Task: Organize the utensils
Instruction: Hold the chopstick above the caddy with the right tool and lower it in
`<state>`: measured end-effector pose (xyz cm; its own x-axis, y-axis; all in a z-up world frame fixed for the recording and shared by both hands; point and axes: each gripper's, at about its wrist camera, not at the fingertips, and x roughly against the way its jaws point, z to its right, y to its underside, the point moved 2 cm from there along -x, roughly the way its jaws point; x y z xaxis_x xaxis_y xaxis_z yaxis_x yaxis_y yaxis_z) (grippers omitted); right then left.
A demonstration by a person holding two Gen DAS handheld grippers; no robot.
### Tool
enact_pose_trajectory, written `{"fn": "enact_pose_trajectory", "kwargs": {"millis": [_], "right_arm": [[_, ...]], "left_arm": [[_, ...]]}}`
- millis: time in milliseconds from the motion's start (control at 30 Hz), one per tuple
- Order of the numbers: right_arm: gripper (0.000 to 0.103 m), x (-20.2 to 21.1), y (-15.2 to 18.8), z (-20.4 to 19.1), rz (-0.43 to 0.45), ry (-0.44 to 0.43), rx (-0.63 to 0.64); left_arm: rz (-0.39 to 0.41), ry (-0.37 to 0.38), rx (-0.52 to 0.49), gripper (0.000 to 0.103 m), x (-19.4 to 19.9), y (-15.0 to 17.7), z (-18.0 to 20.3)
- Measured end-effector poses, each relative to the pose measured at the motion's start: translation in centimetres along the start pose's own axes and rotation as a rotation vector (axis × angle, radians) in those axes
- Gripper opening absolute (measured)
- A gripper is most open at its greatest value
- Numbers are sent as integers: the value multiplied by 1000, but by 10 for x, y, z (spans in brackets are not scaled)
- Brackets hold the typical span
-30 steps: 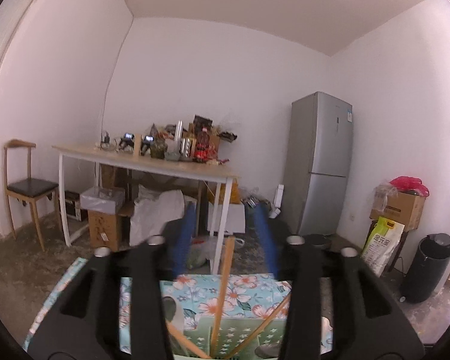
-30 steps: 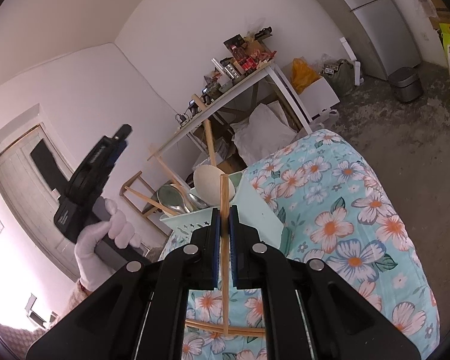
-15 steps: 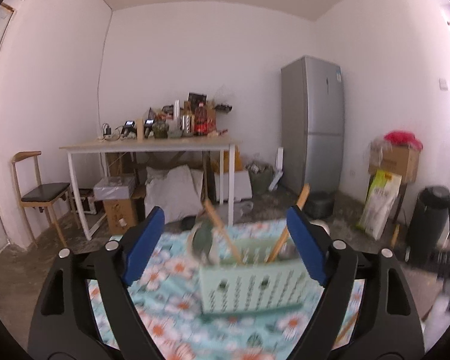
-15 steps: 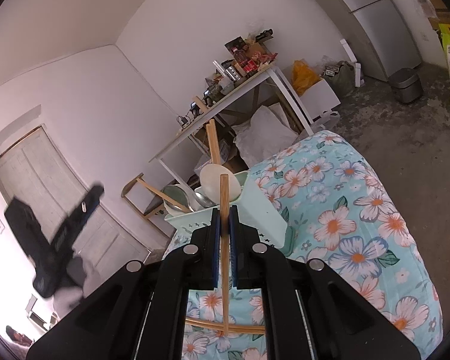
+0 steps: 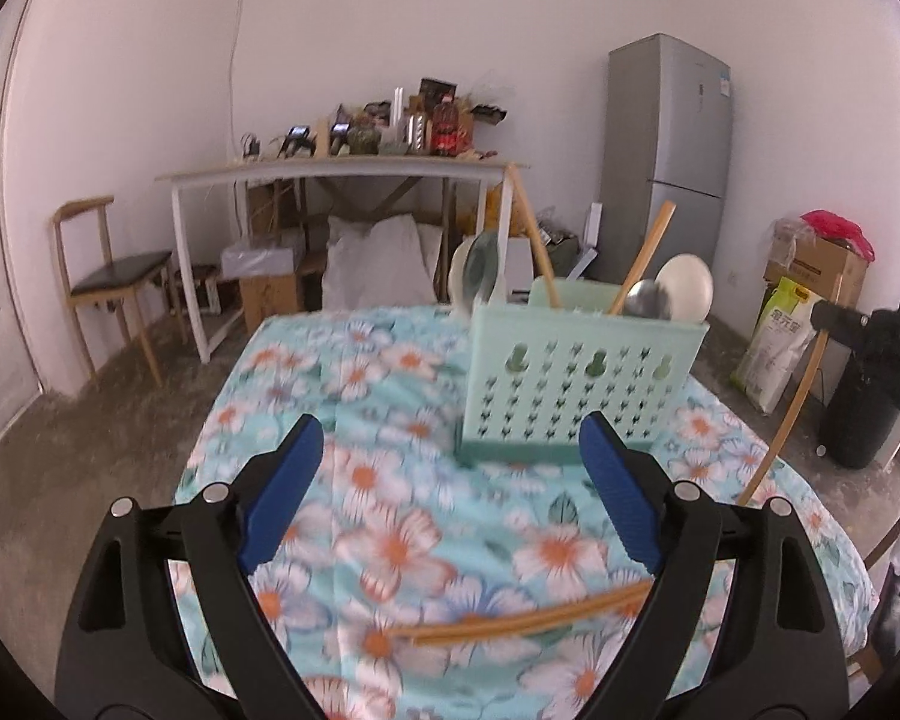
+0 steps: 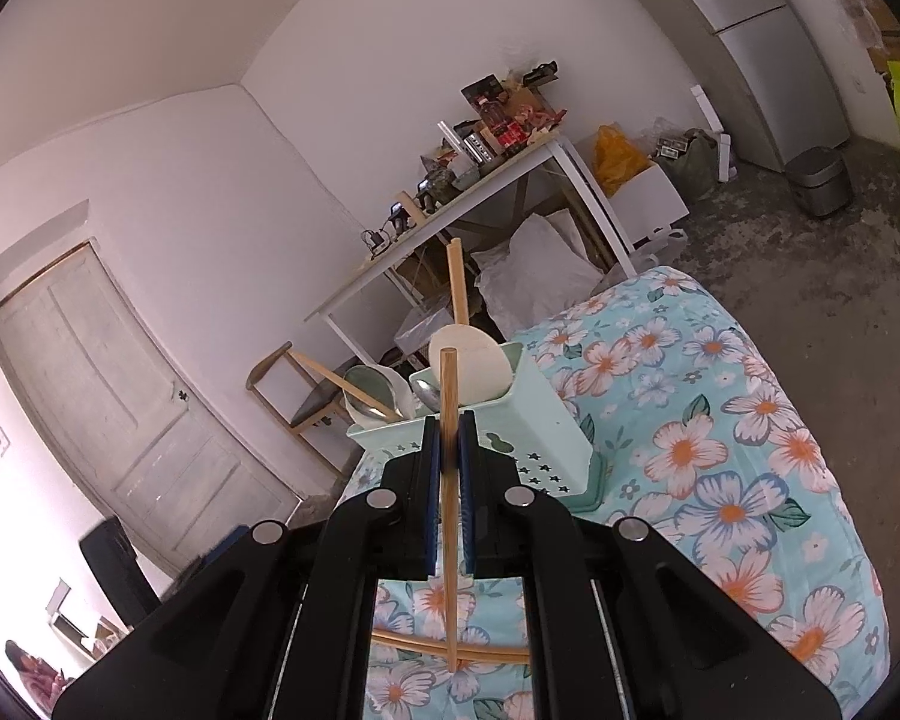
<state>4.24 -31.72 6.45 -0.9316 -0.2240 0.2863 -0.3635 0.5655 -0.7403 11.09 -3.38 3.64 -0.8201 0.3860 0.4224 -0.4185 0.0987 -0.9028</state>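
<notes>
Right fingers (image 6: 431, 498) pinch chopstick (image 6: 449, 414); holder (image 5: 576, 384) contains spoons (image 5: 684, 288), chopsticks.

Wooden chopstick (image 6: 449, 420), perforated plastic caddy (image 5: 576, 384)

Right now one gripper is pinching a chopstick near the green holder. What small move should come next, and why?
Probably carry the chopstick forward over the holder and tip it in. The right gripper is shut on it just short of the holder's rim, where spoons and other chopsticks already stand. The left gripper is open, empty.
</notes>
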Motion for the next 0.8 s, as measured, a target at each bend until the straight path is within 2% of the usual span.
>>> {"fn": "enact_pose_trajectory", "kwargs": {"millis": [200,800], "right_arm": [[6,-1,2,-7,-4,-6,11],[6,-1,2,-10,-2,-9,12]], "left_arm": [[-25,-19,30,84,1,11,-10],[-29,-20,29,84,2,11,-10]]}}
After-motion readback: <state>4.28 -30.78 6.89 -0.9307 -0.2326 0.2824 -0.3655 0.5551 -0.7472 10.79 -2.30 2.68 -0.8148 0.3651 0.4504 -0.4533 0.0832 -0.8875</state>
